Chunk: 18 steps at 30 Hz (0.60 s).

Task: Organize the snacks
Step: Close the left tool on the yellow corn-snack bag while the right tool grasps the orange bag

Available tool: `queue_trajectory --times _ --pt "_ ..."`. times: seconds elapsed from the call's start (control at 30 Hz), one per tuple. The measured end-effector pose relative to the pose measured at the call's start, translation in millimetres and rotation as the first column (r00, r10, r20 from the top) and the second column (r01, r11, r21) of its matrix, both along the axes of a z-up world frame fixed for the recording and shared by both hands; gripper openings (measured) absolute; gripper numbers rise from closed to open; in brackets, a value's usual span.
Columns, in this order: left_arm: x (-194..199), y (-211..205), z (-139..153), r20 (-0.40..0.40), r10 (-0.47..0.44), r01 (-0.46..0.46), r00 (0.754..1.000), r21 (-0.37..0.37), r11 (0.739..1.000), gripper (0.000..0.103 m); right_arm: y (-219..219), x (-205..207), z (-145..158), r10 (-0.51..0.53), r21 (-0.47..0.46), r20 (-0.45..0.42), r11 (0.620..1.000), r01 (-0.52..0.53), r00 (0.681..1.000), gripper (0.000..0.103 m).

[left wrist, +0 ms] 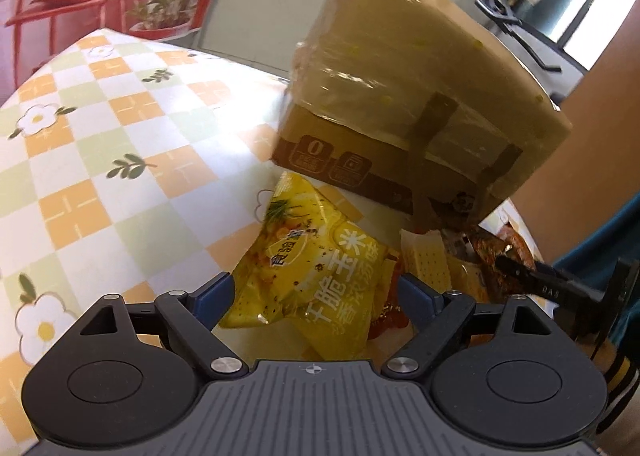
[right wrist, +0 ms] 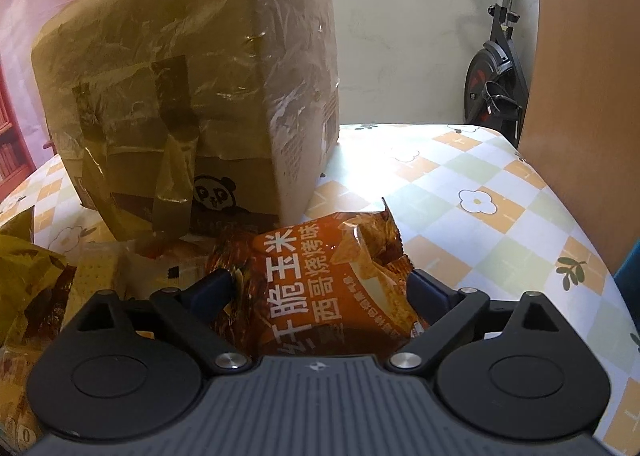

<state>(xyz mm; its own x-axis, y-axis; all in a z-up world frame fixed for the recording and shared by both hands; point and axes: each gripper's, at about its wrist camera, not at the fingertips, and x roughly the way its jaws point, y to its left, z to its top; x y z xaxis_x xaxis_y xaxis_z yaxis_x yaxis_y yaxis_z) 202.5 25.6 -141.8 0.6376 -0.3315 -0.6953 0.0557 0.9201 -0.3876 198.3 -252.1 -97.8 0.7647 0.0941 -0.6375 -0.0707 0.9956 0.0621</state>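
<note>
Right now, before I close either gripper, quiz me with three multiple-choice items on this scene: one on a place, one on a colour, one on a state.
1. Where is the cardboard box?
A. on the tablecloth behind the snack packets
B. on the floor
C. in the left gripper

2. What colour is the packet between the left gripper fingers?
A. blue
B. yellow
C. white

3. How do the right gripper jaws stand?
A. shut on the box
B. out of view
C. open around the orange packet

Answers: 1 A, it stands on the checked tablecloth. 2 B, the yellow packet lies there. 3 C, both fingers flank the bag.
</note>
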Motion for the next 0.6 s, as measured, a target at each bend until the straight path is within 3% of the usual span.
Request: queue_trajectory --times 0.3,0.6 --pt "-6 3 -5 -0.052 0.041 -0.044 0.998 -0.062 0.997 0.093 6 -2 1 -0.032 -0.011 -0.007 0.999 0.032 0.999 0.096" --pt "0 16 -11 -0.065 0.107 -0.110 0.992 -0.049 0.993 0.093 10 -7 2 -0.059 0.003 -0.018 0.998 0.059 0.998 0.096"
